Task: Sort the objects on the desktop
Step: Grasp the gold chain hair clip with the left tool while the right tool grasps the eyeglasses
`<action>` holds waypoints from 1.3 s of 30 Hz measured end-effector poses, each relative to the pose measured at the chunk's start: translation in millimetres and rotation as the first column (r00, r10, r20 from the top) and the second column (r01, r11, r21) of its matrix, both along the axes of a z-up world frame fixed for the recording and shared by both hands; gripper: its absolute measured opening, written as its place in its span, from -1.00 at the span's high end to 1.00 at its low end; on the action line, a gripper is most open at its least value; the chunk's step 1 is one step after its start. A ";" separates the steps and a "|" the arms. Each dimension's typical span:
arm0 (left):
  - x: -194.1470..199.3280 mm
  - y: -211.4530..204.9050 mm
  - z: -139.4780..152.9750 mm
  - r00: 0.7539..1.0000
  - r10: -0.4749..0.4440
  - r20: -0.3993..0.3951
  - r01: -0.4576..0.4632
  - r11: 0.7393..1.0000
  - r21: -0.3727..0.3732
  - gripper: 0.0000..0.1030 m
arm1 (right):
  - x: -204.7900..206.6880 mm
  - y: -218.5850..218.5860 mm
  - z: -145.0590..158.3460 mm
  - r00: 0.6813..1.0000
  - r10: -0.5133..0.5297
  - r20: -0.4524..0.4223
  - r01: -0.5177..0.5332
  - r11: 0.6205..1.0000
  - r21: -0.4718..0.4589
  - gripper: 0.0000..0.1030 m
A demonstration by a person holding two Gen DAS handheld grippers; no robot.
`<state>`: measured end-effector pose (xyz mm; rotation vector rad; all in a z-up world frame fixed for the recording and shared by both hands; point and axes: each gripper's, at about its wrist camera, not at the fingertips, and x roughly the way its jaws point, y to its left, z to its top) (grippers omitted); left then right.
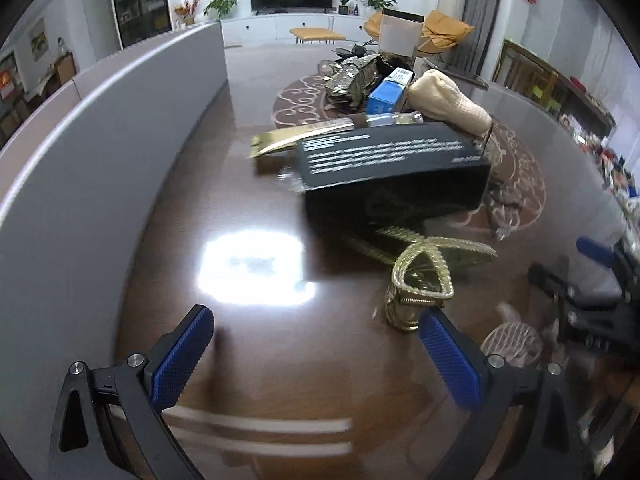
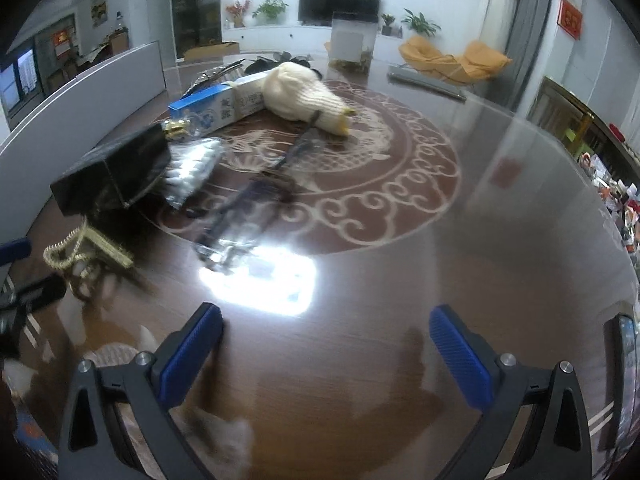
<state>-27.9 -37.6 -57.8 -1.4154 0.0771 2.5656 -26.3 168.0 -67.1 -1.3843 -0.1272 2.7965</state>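
Left gripper [image 1: 316, 344]: jaws spread wide, nothing between pads. Gold clip [image 1: 420, 284] just ahead of its right finger; black box [image 1: 394, 172] farther ahead, blue carton [image 1: 390, 90] and cream knit item [image 1: 448, 102] beyond.

Right gripper [image 2: 326, 344]: jaws likewise apart, empty, over bare table [image 2: 500, 240]. Clutter ahead-left: black box, carton, knit item, clear packet [image 2: 236, 224].

Judgement: sorting barely begun; objects still heaped together, everything left.

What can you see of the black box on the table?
The black box is a rectangular carton, cardboard by its look, with lines of small white print on its top face, too blurred to read. It looks closed and sits tilted on the glossy brown table. A gold cord lies just before it; contact unclear.
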 end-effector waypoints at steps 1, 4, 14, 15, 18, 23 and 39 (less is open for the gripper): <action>-2.9 5.7 -0.4 1.000 0.006 0.008 -0.006 1.000 0.014 -1.00 | 2.3 7.9 -1.3 1.000 0.014 0.000 -0.014 1.000 -0.027 -1.00; -11.5 29.3 1.5 1.000 0.030 0.009 -0.029 1.000 -0.002 -1.00 | 3.2 22.0 -2.4 1.000 0.026 0.012 -0.025 0.996 -0.084 -1.00; -33.7 57.8 -5.8 1.000 -0.001 0.020 0.003 0.996 -0.090 -1.00 | 5.0 18.9 -1.8 0.999 0.036 0.006 -0.035 0.997 -0.073 -1.00; -35.9 58.0 -7.9 0.999 -0.029 0.030 0.031 0.997 -0.067 -1.00 | 3.1 18.7 -2.0 0.999 0.035 0.005 -0.035 0.997 -0.073 -1.00; -30.3 62.0 -5.5 0.988 -0.149 0.039 0.150 0.988 -0.025 -1.00 | 5.8 21.7 -1.3 1.000 0.028 -0.006 -0.028 0.995 -0.099 -1.00; -6.3 69.1 -2.5 0.933 -0.356 0.049 0.356 0.934 -0.003 -1.00 | 11.8 34.2 2.2 0.999 -0.004 -0.038 -0.003 0.983 -0.183 -1.00; -28.0 96.3 -2.4 0.903 -0.426 0.048 0.429 0.900 -0.077 -0.90 | 18.2 50.2 4.0 0.987 -0.158 -0.039 0.149 0.973 -0.176 -1.00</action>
